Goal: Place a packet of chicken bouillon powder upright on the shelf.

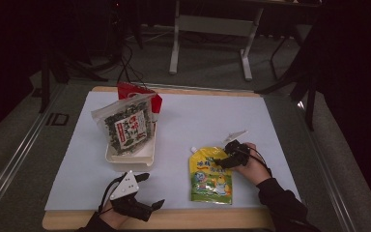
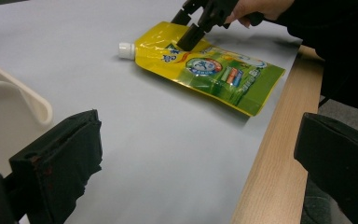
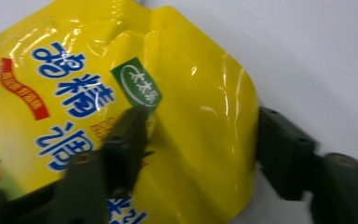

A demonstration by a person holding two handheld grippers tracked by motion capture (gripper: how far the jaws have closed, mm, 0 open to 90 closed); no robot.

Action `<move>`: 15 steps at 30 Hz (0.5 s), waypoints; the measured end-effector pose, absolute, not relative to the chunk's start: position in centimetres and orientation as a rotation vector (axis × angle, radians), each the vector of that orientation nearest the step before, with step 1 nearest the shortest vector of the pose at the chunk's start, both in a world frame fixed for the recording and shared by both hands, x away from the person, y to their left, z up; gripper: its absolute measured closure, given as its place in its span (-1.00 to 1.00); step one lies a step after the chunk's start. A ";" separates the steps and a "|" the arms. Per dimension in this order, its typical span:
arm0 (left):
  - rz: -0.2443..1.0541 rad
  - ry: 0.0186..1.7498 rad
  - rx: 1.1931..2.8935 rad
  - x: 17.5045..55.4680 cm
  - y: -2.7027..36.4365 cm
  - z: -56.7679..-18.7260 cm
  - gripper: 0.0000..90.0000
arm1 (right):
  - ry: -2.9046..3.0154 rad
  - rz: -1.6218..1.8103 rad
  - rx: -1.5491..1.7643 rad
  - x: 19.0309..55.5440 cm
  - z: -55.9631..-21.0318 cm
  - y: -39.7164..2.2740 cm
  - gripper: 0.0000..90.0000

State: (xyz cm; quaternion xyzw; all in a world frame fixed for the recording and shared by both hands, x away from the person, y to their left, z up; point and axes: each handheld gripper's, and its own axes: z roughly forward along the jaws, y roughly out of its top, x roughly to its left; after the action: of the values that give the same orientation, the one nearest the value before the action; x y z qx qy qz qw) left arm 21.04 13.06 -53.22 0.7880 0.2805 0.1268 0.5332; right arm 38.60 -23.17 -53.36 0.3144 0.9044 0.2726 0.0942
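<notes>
At the left of the high view we see our left gripper [image 1: 150, 189] resting near the table's front edge [image 1: 174, 218], its jaws spread wide with nothing between them. In the left gripper view those two black jaws frame bare grey mat [image 2: 158, 140] and the wooden edge. Just beyond it stands a white tray [image 1: 145, 157] with a seaweed packet [image 1: 125, 128] leaning in it and a red packet [image 1: 137, 92] behind.

Moving right, the yellow and green spout pouch [image 1: 210, 180] lies flat on the mat, its white cap [image 1: 193, 149] pointing away from us. Our right gripper [image 1: 221, 162] sits at the pouch's upper right corner. In the right gripper view its jaws stand partly open astride that yellow corner: one jaw lies on the printed face, the other just off the pouch's edge. We cannot tell whether the pads press it.
</notes>
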 end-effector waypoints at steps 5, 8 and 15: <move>0.310 0.643 1.865 21.0 12.8 -53.3 -0.96 | 2.717 0.815 0.948 38.3 -53.0 -23.0 0.75; 0.279 0.611 1.850 21.1 12.6 -53.3 -0.96 | 2.737 0.816 0.935 38.1 -52.9 -22.8 0.92; 0.277 0.551 1.863 21.1 11.9 -53.0 -0.95 | 2.721 0.820 0.885 37.9 -51.1 -22.6 0.93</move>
State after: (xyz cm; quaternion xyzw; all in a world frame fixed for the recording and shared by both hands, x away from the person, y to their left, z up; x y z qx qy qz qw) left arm 21.13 11.91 -52.99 0.7892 0.2333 0.1173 0.5559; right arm 37.85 -22.58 -51.12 0.2963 0.9111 0.2744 0.0825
